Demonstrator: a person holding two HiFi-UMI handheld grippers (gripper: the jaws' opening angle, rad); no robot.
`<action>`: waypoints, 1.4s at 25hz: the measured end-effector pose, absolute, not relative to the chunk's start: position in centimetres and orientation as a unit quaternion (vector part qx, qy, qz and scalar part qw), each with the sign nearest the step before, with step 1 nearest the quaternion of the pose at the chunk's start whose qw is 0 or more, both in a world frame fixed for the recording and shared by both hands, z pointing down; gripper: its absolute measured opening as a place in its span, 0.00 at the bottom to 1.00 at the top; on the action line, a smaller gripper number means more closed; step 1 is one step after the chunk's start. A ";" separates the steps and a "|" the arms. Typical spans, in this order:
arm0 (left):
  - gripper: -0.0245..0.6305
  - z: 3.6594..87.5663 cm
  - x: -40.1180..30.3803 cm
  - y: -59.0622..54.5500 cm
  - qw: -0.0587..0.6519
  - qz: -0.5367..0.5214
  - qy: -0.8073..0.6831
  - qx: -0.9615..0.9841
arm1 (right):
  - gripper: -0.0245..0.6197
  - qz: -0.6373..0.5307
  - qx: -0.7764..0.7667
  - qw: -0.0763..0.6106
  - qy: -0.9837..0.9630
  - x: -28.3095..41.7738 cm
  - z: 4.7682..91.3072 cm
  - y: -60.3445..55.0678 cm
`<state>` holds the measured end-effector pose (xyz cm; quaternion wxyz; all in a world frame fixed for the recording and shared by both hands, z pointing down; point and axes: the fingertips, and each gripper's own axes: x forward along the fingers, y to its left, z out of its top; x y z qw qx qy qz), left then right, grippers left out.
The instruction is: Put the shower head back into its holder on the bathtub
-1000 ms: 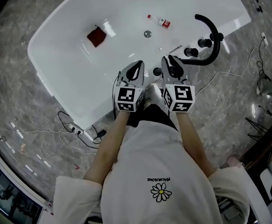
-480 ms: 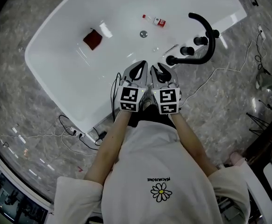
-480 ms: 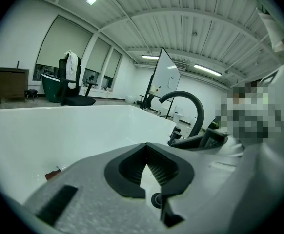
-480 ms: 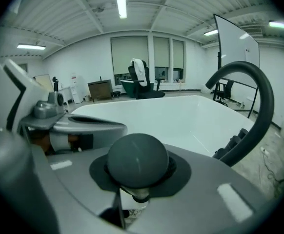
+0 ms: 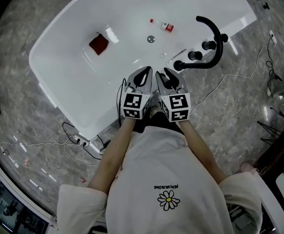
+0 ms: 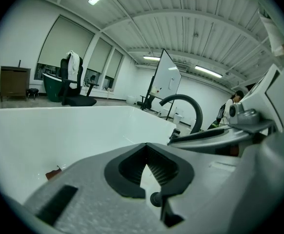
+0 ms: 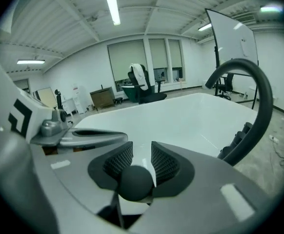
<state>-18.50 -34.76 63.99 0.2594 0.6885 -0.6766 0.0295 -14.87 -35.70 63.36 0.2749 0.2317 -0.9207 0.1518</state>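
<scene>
The white bathtub (image 5: 59, 43) fills the upper head view, with a black arched tap (image 5: 214, 33) and black knobs (image 5: 209, 45) on its right rim. My two grippers hang side by side over the near rim. The left gripper (image 5: 144, 72) is shut with nothing in it (image 6: 145, 156). The right gripper's (image 5: 164, 73) jaws are opening. A black rounded end on a thin stem (image 7: 137, 182), seemingly the shower head, sits low between them (image 7: 142, 155), and the ribbed pads (image 7: 164, 162) are not pressing on it. In the head view the grippers hide it.
In the tub lie a red cloth (image 5: 99, 44), a small bottle (image 5: 164, 25) and the drain (image 5: 151, 39). Cables (image 5: 78, 138) trail over the marble floor beside the tub. In the right gripper view the tap's arch (image 7: 256, 96) stands close on the right.
My right gripper has shifted left and now sits tight against the left one. A black round piece that showed on the rim between them is now covered.
</scene>
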 end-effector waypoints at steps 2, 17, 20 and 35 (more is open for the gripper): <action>0.04 62.3 -18.4 -34.8 0.247 0.022 -0.668 0.702 | 0.21 0.151 0.233 0.249 -0.928 -14.8 60.8 -36.0; 0.04 38.8 -17.5 -34.6 0.012 -0.083 -0.672 0.735 | 0.05 0.091 0.363 0.040 -0.926 -4.7 40.0 -40.3; 0.04 35.6 -16.1 -33.6 -0.033 -0.069 -0.661 0.746 | 0.05 0.094 0.363 0.006 -0.927 -3.6 38.4 -38.5; 0.04 31.1 -13.7 -28.6 -0.113 -0.074 -0.654 0.744 | 0.05 0.025 0.355 0.003 -0.935 -2.5 35.4 -33.8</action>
